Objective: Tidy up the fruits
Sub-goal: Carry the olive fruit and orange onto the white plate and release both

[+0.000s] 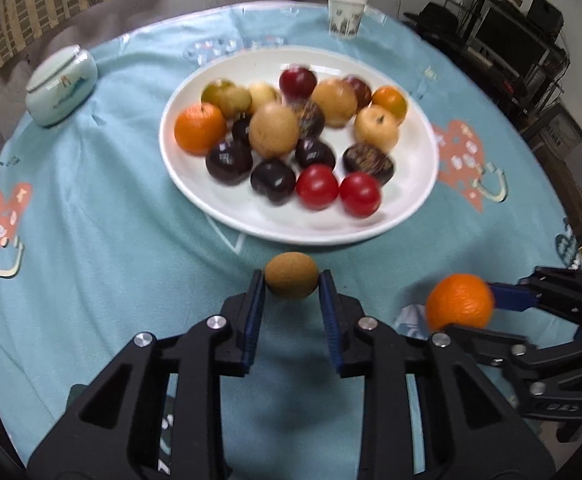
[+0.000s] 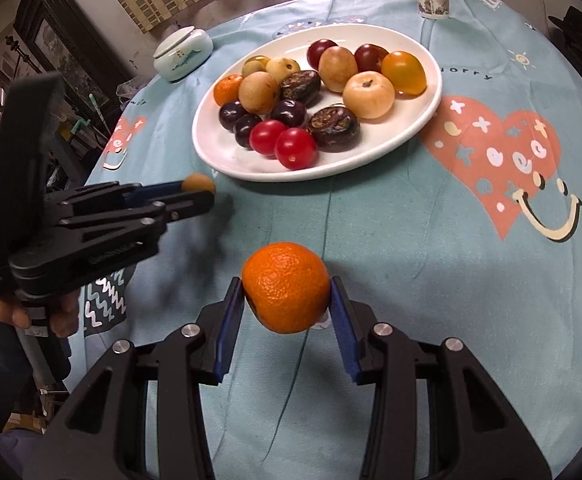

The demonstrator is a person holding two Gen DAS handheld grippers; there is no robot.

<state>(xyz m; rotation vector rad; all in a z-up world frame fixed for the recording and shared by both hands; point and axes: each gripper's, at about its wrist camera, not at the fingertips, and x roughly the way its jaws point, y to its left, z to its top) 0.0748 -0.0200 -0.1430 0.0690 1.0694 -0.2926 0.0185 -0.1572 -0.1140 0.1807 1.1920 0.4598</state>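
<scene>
The left gripper (image 1: pixel 291 286) has its jaws clamped on a brown kiwi (image 1: pixel 291 276), held above the table (image 1: pixel 91 240) just short of the white plate (image 1: pixel 219 208) of mixed fruit. To its right, the right gripper (image 2: pixel 287 300) grips an orange (image 2: pixel 286 286) above the blue tablecloth (image 2: pixel 411 260).

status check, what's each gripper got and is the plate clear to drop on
Left gripper shut on kiwi. Right gripper shut on orange. White plate crowded; bare rim at near edge. Nothing blocking approach.
</scene>
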